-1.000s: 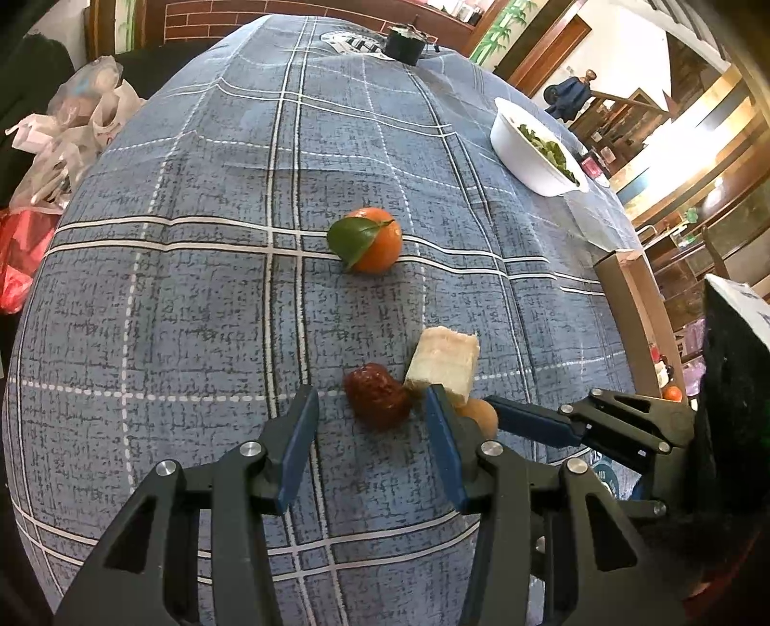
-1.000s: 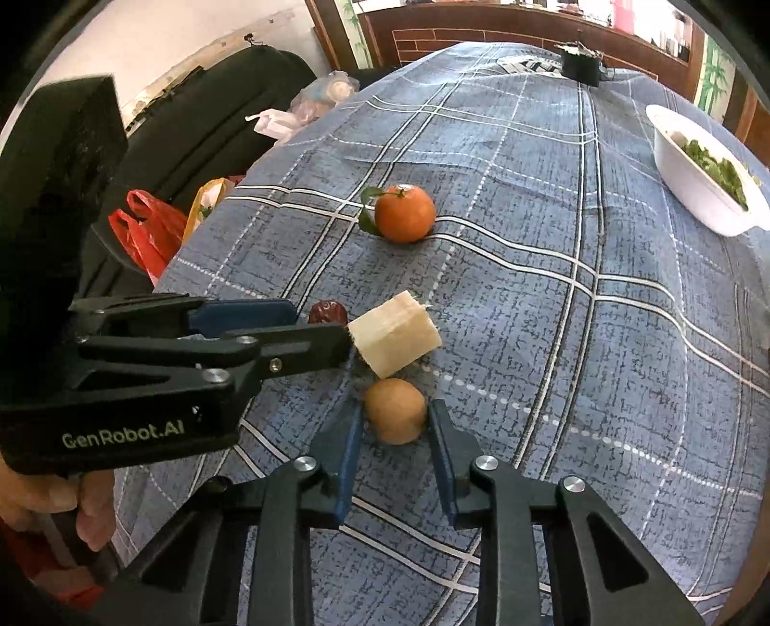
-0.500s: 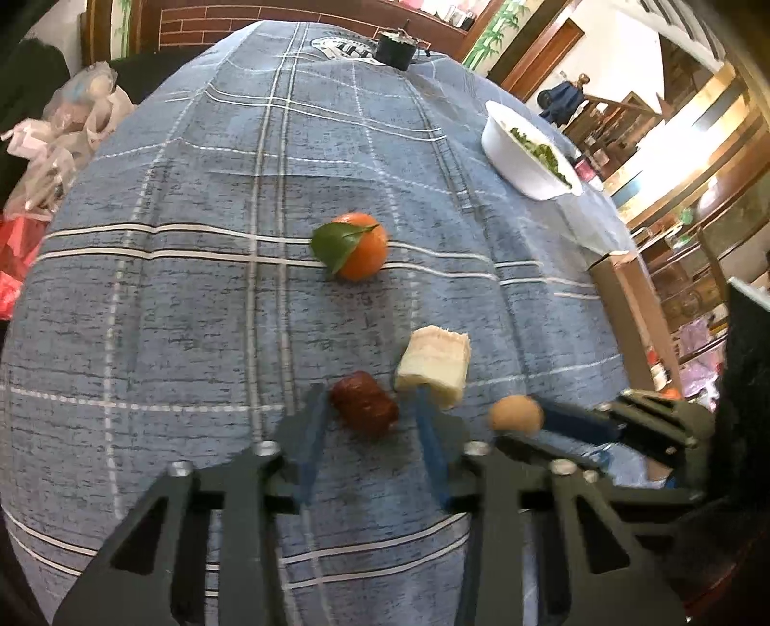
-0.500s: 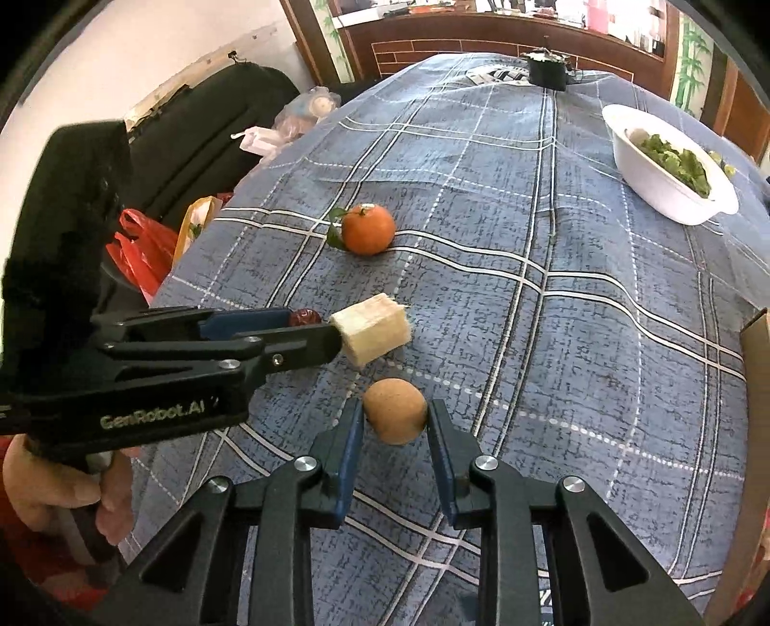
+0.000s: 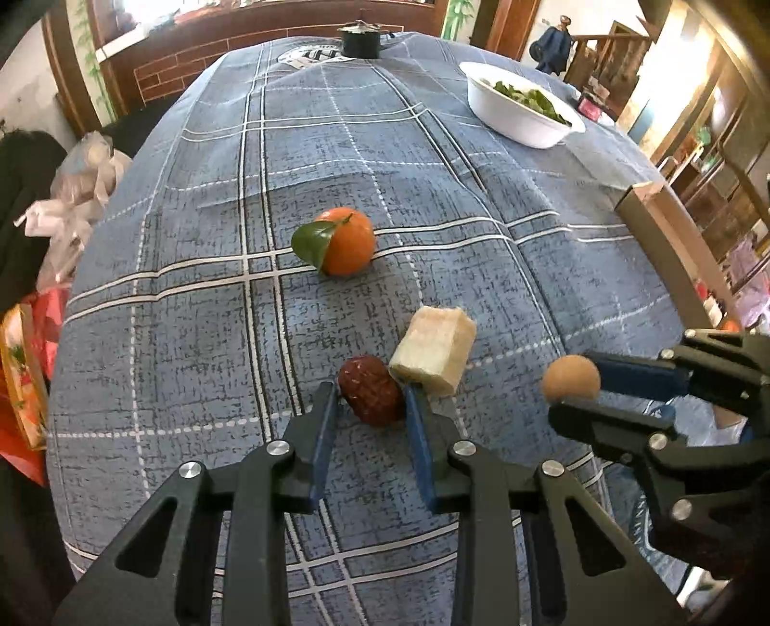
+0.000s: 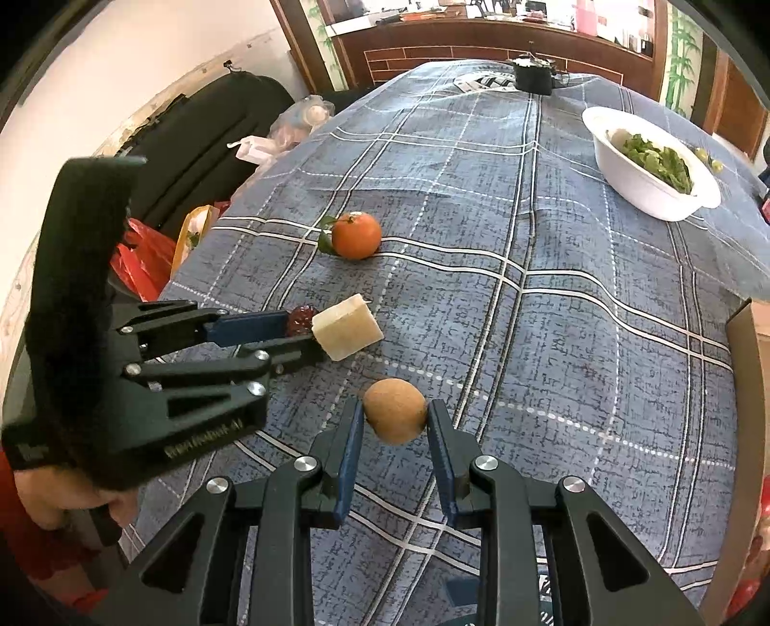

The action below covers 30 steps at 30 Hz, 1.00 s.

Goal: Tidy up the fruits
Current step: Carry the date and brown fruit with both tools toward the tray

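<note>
My left gripper (image 5: 370, 399) is shut on a dark red date (image 5: 369, 396), held just above the blue checked cloth, next to a pale sugarcane chunk (image 5: 435, 349). My right gripper (image 6: 394, 416) is shut on a small brown longan (image 6: 394, 416) and holds it above the cloth; it also shows in the left wrist view (image 5: 571, 378). A tangerine with a green leaf (image 5: 345, 246) lies further back, also in the right wrist view (image 6: 356, 235). The date (image 6: 299, 320) and sugarcane chunk (image 6: 347, 326) show beside the left gripper there.
A white bowl of greens (image 5: 522, 113) stands at the back right, also in the right wrist view (image 6: 649, 163). A black pot (image 5: 361, 38) sits at the far end. A cardboard box edge (image 5: 659, 250) is at the right. Bags (image 5: 72, 192) lie off the table's left.
Both grippers have closed on their fruits and lifted them: the left on the date, the right on the longan, which moved right and up away from the sugarcane chunk.
</note>
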### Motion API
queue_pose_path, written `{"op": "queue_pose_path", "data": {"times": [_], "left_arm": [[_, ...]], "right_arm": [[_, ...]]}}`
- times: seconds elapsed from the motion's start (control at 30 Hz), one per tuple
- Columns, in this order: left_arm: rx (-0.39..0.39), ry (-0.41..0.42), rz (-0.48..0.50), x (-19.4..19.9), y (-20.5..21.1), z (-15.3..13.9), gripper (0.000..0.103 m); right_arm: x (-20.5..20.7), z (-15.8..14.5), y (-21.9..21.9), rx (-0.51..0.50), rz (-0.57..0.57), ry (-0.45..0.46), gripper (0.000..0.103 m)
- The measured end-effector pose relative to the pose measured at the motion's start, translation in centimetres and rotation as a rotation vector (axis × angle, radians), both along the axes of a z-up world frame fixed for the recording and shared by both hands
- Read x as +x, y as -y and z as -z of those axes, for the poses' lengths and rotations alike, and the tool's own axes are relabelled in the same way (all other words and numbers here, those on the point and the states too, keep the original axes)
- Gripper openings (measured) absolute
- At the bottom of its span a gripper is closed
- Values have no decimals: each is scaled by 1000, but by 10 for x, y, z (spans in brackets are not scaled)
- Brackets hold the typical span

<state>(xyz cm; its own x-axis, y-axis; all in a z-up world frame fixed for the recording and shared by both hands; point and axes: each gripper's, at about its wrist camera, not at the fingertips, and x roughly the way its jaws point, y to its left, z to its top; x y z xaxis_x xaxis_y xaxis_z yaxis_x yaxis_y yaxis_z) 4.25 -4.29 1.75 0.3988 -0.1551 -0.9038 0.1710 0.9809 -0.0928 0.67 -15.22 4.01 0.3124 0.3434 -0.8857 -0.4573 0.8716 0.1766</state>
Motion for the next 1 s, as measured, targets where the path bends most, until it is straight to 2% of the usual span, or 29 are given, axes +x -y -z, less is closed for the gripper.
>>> {"op": "queue_pose_path", "data": {"times": [0.23,0.47,0.73,1.0], "left_arm": [[-112,-23,-55,-4,-18,-3,23],[-154,-10,-29,-10,-13,-16,23],[-166,9,42,-4,16,-34,23],[-159,28,126,1,53,-48,23]], "right_arm": [[-7,-7,6,8,6,15,27],[-8,-9,18,10,38,18,27],[-8,-21,40,26,96,36,27],[-13,-37,83,51,188,62,27]]}}
